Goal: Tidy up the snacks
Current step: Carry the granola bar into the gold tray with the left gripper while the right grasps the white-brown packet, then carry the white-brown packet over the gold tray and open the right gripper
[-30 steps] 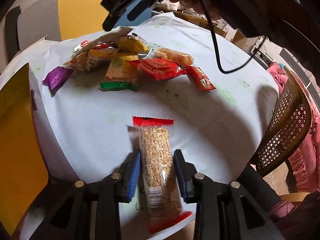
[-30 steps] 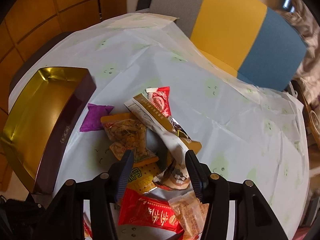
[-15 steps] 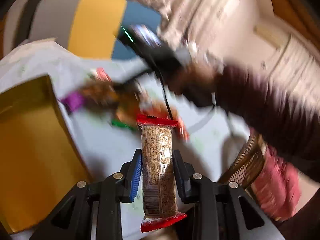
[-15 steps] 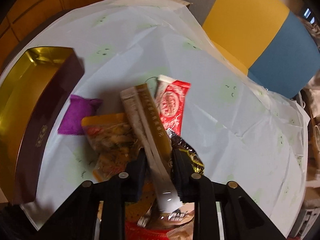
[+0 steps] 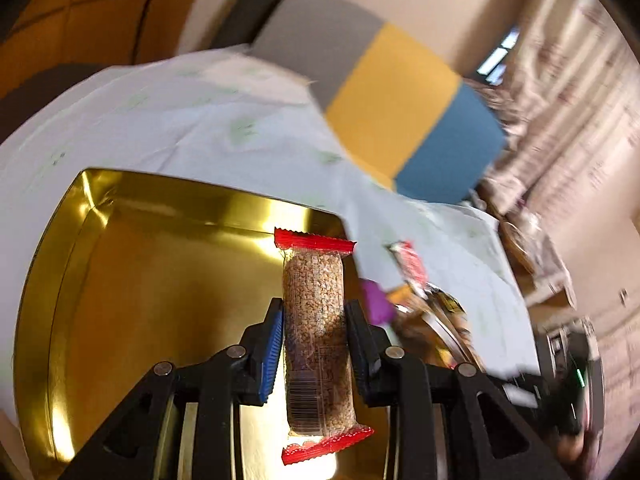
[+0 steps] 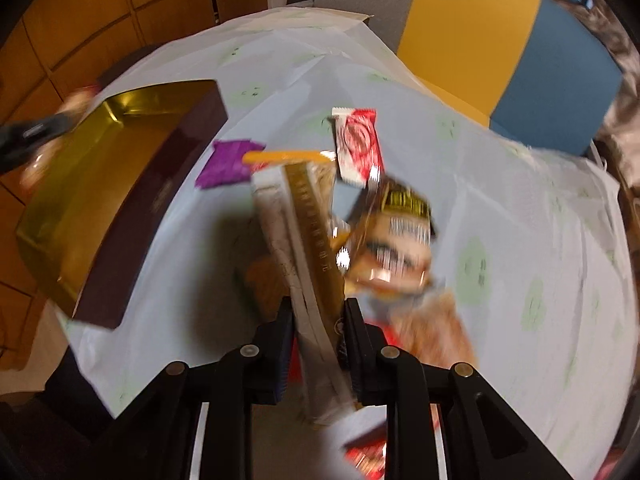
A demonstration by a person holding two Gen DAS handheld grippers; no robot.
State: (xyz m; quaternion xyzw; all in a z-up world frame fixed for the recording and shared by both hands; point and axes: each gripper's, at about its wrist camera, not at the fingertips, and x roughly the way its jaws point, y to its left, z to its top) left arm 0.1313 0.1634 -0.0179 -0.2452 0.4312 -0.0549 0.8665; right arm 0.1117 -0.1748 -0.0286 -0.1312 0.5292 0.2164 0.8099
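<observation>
My left gripper (image 5: 314, 322) is shut on a clear grain bar with red ends (image 5: 314, 304), held above the gold-lined box (image 5: 132, 280). My right gripper (image 6: 318, 320) is shut on a long white and gold packet (image 6: 304, 236), lifted off the snack pile. Around it lie a purple wrapper (image 6: 226, 162), a red and white pack (image 6: 358, 144), an orange pack (image 6: 280, 156) and a brown and gold pack (image 6: 394, 240). The gold box with dark maroon sides (image 6: 132, 208) stands left of the pile. In the left wrist view the pile (image 5: 416, 292) shows blurred to the right of the box.
A pale tablecloth (image 6: 500, 208) covers the round table. A chair back in grey, yellow and blue (image 6: 472, 28) stands behind it. Wooden wall panels (image 6: 80, 20) are at the left. A blurred dark gripper body (image 5: 568, 376) shows at the lower right in the left wrist view.
My left gripper swung left with the grain bar from the open cloth to above the gold box. My right gripper shut on the long white and gold packet and raised it from the pile.
</observation>
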